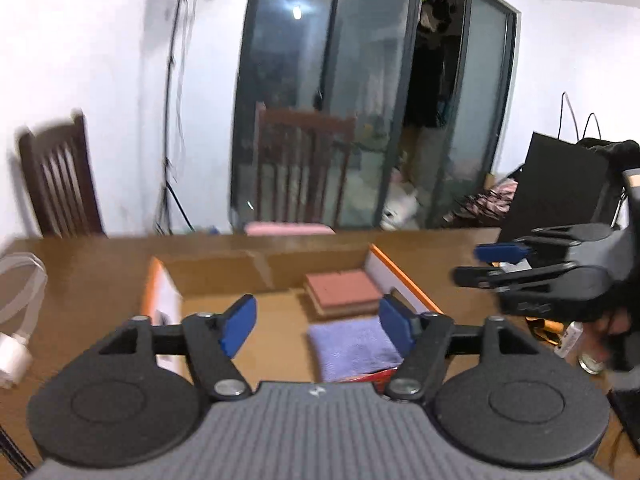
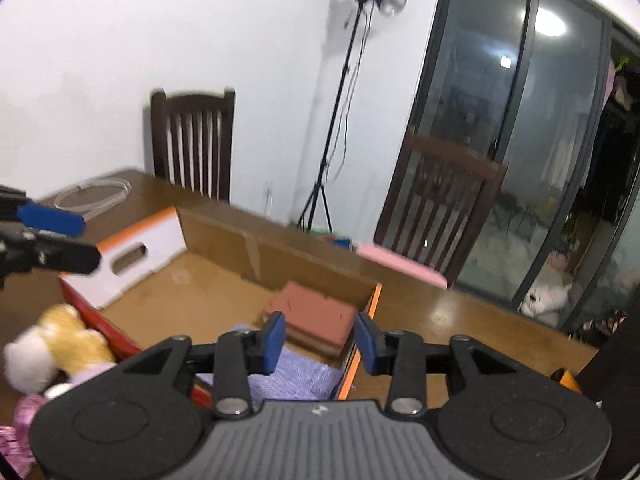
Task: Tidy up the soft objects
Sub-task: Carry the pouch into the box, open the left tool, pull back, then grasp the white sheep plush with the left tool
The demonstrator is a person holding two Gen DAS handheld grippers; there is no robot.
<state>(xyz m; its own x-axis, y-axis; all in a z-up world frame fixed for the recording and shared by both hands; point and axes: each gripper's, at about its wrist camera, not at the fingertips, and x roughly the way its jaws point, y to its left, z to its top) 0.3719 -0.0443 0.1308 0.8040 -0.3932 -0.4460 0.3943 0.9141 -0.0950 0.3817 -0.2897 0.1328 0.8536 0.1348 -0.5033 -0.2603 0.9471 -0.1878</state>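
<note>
Your left gripper (image 1: 318, 326): jaws apart, nothing between the blue pads; it hangs above the near end of the cardboard box (image 1: 224, 268).

Your right gripper (image 2: 320, 344): jaws parted more narrowly, also empty, above the box's right-hand wall. In the left view it shows at the right edge, turned sideways, with your hand (image 1: 612, 328) behind it.

Cardboard box: open-topped, with white and orange flaps, standing on the brown table (image 1: 80, 280).

Purple cloth (image 1: 354, 346): folded, lying flat on the box floor at the near right corner, just below both grippers.

Reddish-brown folded cloths (image 1: 342, 292): a small stack in the box, just beyond the purple cloth, against the right wall.

Plush toy (image 2: 52, 346): yellow and white, outside the box on the table, beside its red near-left wall. Pink-purple fabric (image 2: 24, 432) lies just beside it; what it is you cannot tell.

White cable coil (image 1: 16, 304): on the table, left of the box.

Two dark wooden chairs (image 2: 192, 140) stand at the far table edge.
</note>
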